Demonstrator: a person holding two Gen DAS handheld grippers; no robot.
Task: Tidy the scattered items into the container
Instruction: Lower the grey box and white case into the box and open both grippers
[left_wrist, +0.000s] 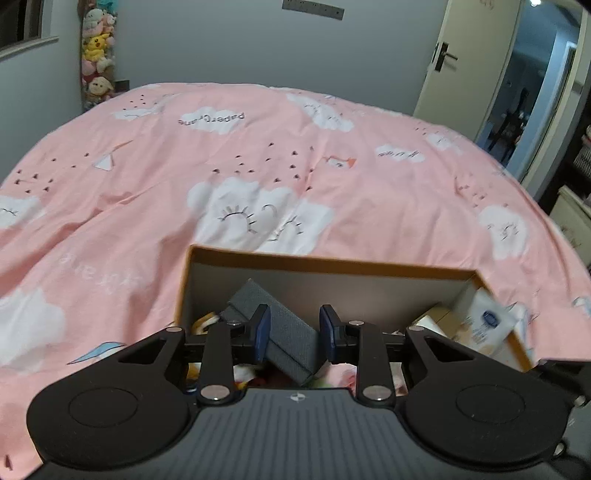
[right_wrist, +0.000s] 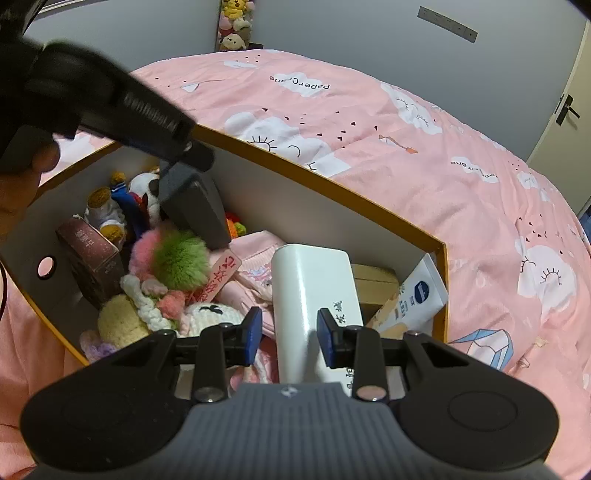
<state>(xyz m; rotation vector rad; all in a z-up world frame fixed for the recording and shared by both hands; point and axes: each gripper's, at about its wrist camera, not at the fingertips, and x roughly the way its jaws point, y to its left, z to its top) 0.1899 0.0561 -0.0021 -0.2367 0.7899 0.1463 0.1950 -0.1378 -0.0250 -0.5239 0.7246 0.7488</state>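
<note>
We hold a claw in each hand over the cardboard box (right_wrist: 441, 258) that sits on the pink bed cover (left_wrist: 258, 147).

Our left claw (left_wrist: 294, 332) has the grey fabric case (left_wrist: 284, 328) between its blue pads. The case hangs tilted, low inside the box, above the soft toys. One pad touches it; on the other side we see a small gap, so we cannot tell how firm the pinch is.

Our right claw (right_wrist: 289, 338) sits around the white box with black letters (right_wrist: 314, 295). That white box leans inside the cardboard box, on the pink cloth (right_wrist: 255, 266). We cannot tell if the pads really squeeze it or just sit beside it.

The green and pink fluffy ball (right_wrist: 173, 262), the brown box (right_wrist: 92, 258) and a blue-label carton (right_wrist: 417, 295) are already in there too.

To do this step well, we think we should lower each thing until it rests on the pile, then let go. Keep both claws apart so they do not bump. Do not push hard on the toys.
</note>
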